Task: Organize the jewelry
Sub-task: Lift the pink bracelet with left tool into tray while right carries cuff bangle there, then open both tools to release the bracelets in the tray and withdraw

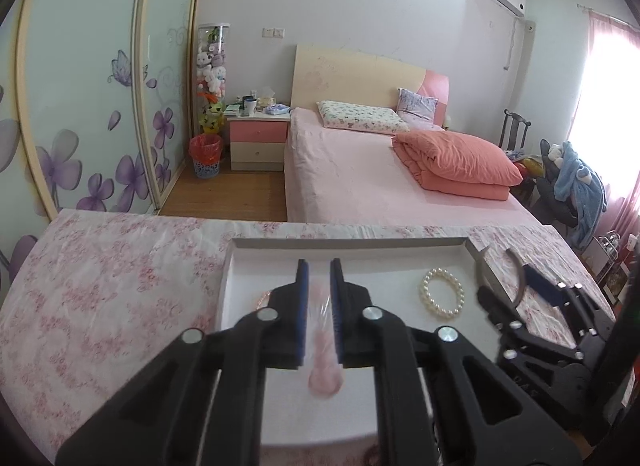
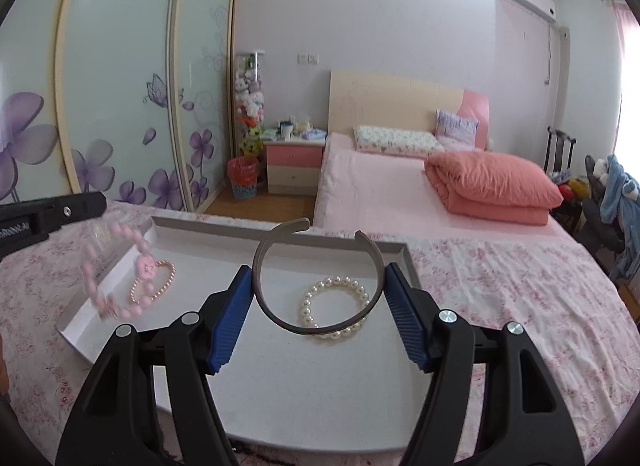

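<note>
The left gripper (image 1: 319, 278) pinches a dangling pink bead bracelet (image 2: 116, 270); the right gripper (image 2: 320, 286) clamps a grey open cuff bangle (image 2: 280, 318) above the white tray (image 2: 280, 378). The springy cuff could slip and drop on the white pearl bracelet (image 2: 335, 308).

Black tongs (image 2: 320, 286) with ribbed blue pads (image 2: 230, 320), silver screws.

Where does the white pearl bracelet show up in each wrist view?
Left wrist: the pearl bracelet lies at right of centre, on the tray floor near the right wall, right of the left hand-held gripper.
Right wrist: the bracelet lies at centre, partly behind the grey cuff that the right hand-held gripper holds.
Shared landmark: the tray.
</note>
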